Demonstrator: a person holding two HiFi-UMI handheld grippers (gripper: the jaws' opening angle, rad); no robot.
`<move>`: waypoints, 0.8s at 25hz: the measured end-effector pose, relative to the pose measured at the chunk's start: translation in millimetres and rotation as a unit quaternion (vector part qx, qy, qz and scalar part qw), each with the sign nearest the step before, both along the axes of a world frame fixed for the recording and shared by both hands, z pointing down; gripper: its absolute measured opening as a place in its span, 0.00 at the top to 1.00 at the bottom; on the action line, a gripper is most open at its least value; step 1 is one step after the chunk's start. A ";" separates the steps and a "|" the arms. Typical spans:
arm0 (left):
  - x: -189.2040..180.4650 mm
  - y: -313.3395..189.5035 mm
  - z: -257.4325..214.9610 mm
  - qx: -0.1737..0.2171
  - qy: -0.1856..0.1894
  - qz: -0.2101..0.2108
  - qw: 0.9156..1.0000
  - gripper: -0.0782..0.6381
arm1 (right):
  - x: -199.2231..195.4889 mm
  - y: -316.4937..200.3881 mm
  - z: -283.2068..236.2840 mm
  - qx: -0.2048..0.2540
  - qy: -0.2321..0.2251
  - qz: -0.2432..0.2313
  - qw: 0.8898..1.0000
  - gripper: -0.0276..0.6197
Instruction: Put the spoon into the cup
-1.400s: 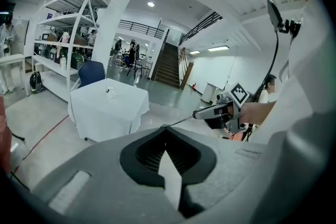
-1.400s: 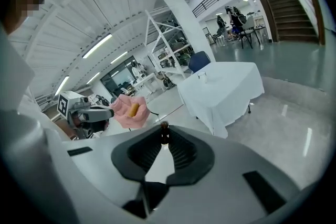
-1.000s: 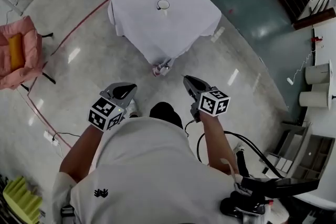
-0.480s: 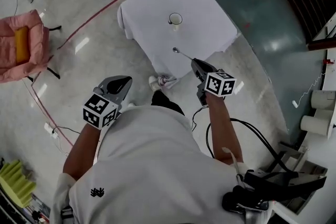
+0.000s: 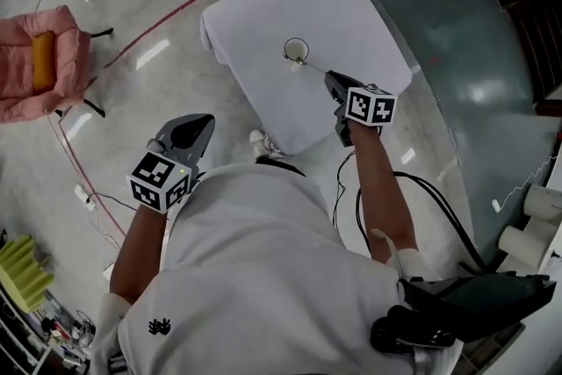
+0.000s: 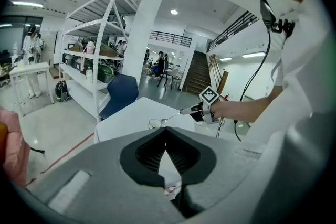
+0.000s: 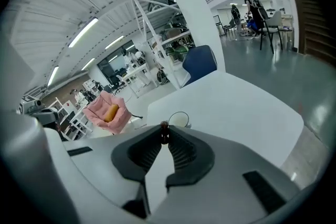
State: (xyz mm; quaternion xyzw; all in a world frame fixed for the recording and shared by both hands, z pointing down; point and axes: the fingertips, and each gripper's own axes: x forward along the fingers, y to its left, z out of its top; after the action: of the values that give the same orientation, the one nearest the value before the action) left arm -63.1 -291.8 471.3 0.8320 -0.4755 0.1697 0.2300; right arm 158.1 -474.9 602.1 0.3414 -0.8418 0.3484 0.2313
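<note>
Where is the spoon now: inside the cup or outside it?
Outside. The right tool holds the spoon by its handle, and its bowl is beside the rim of the upright cup, not in it.

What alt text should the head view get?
Seen from above, the right gripper holds a spoon out over a white-clothed table, its bowl close to the rim of a cup. The left gripper hangs back over the floor, holding nothing.

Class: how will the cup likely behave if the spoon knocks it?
The cup looks small and empty, so probably light and easy to tip. It appears clear, perhaps glass, so possibly fragile. The cloth under it may curb sliding.
</note>
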 end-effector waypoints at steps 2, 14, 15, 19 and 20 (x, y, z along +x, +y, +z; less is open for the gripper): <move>1.0 -10.6 0.6 -0.004 -0.004 -0.016 1.000 0.88 | -0.4 -19.9 12.1 -0.011 0.005 -0.010 1.000 0.89; -5.1 -27.2 13.0 -0.041 -0.016 -0.080 0.996 0.88 | -27.4 -80.0 86.7 -0.085 0.034 -0.046 0.995 0.88; -5.9 -27.2 13.8 -0.043 -0.016 -0.084 0.995 0.88 | -29.1 -82.2 90.6 -0.089 0.034 -0.047 0.994 0.88; -11.3 -26.1 15.5 -0.049 -0.018 -0.094 0.994 0.88 | -35.4 -89.7 100.5 -0.104 0.035 -0.050 0.993 0.88; -12.7 -26.0 16.3 -0.050 -0.018 -0.096 0.994 0.88 | -36.4 -91.5 103.4 -0.107 0.035 -0.051 0.992 0.88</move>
State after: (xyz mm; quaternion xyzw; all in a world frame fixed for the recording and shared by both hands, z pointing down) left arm -75.7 -317.7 487.6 0.7668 -0.5483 0.1852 0.2778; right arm 121.7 -566.4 705.5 0.2831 -0.8072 0.4122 0.3137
